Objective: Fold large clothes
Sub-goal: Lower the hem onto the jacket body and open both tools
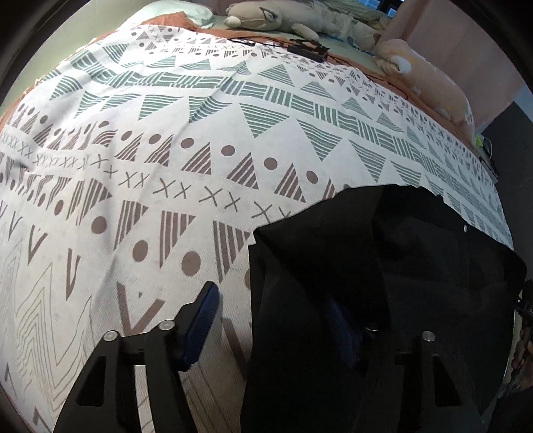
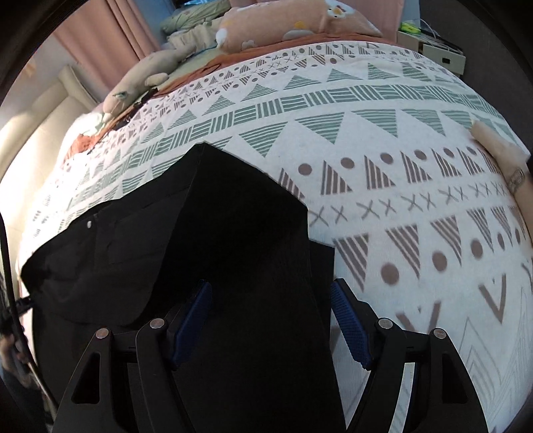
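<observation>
No readable writing or brand marks on anything. Left claw (image 1: 276,319): jaws spread wide, left blue pad (image 1: 200,328) over patterned blanket (image 1: 200,140), right pad dim behind fold of black garment (image 1: 383,266); whether it touches cloth, cannot tell. Right claw (image 2: 269,321): jaws spread wide, black garment (image 2: 233,233) lying between pads, not pinched. Garment: black, partly folded, one small pale button showing, lying on near part of blanket. Stuffed toys (image 2: 286,26) at far end of bed.
</observation>
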